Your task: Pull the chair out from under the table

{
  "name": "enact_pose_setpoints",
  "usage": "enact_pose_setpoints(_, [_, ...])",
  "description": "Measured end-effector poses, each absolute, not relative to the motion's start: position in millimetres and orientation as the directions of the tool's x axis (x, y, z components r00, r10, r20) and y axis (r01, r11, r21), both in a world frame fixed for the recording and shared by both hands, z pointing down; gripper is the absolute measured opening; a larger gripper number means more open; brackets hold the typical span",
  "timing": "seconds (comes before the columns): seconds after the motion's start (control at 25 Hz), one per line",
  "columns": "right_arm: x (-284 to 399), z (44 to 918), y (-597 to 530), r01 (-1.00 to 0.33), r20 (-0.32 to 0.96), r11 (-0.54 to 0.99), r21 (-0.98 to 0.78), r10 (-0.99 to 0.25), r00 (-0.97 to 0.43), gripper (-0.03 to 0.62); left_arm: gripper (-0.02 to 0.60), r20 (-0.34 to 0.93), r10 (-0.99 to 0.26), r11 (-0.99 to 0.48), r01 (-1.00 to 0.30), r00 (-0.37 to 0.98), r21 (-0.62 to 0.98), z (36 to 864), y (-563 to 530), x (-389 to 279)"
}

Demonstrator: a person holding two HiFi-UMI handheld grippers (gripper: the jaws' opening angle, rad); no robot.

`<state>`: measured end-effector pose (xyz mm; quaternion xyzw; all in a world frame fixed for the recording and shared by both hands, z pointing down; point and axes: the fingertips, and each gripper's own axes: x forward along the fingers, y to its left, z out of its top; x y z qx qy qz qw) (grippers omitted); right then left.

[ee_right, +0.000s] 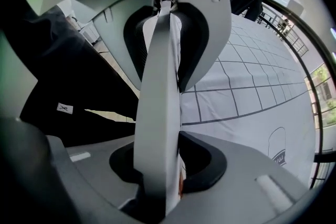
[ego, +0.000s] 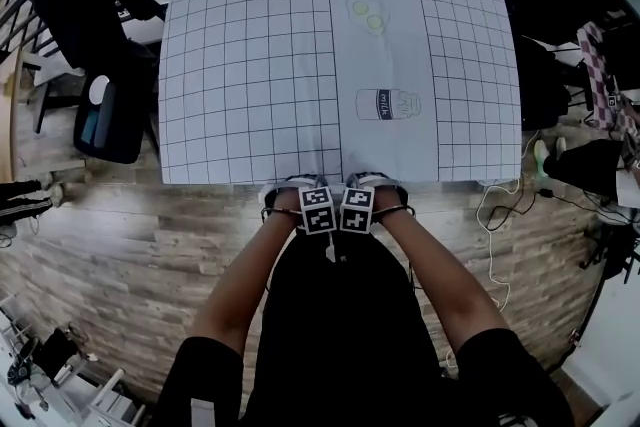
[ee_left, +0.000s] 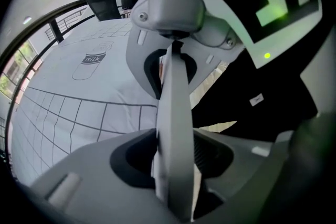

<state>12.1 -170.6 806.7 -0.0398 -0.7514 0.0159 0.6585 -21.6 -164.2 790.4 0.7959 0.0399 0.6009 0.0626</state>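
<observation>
Now, from the head view you have the left claw (ego: 300,198) and the right claw (ego: 372,196) side by side. Both point down at the middle of the worktop's (ego: 250,65) near edge. The chair (ee_left: 173,123) is tucked in there, almost wholly hidden under the worktop and your claws.

In the left gripper view a thin pale slab stands edge-on between the jaws and runs on into the other claw; I take it for the chair's top rail. Dark space shows on both sides of it, so this claw stands apart around the rail and is not yet pinching it.

The right gripper view shows the same: the rail (ee_right: 157,113) sits between parted jaws, with the worktop on the far side.

The rail looks stiff, smooth and narrow, so expect it to slip. The chair is likely weighty, and its feet may drag on the plank floor (ego: 120,245). Clamp deep and firmly on the rail, then pull level towards you.
</observation>
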Motion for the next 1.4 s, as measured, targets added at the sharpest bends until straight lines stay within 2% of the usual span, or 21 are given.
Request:
enact_pose_setpoints(0.32, [10.4,807.3,-170.2,0.016,0.985,0.995,-0.1,0.102,-0.14,0.137,0.176,0.946,0.156,-0.984,-0.036,0.283,0.173,798.8,-165.8,-22.7])
enact_pose_setpoints(0.52, [9.1,807.8,-169.1,-0.01,0.983,0.993,-0.121,0.118,-0.142,0.135,0.155,0.946,0.178,-0.978,-0.056,0.273,0.2,800.1,-166.5,-23.7])
enact_pose_setpoints(0.72, [10.1,808.3,-167.4,-0.004,0.98,0.99,-0.138,0.136,-0.144,0.133,0.126,0.953,0.146,-0.984,-0.057,0.264,0.167,801.2,-168.9,-22.7])
enact_pose_setpoints(0.84, [9.1,807.6,-171.5,-0.042,0.982,0.992,-0.116,0.108,-0.156,0.122,0.12,0.957,0.118,-0.989,-0.058,0.265,0.138,801.5,-172.1,-22.8])
enact_pose_setpoints(1.0, [9.5,807.4,-175.1,-0.002,0.99,1.0,-0.008,0.007,-0.141,0.058,0.104,0.96,0.093,-0.993,-0.05,0.265,0.11,800.6,-172.7,-23.8])
enact_pose_setpoints(1.4, [11.9,805.7,-173.6,-0.016,0.989,1.0,-0.006,0.004,-0.148,0.071,0.087,0.963,0.071,-0.995,-0.044,0.262,0.086,798.9,-170.8,-22.3])
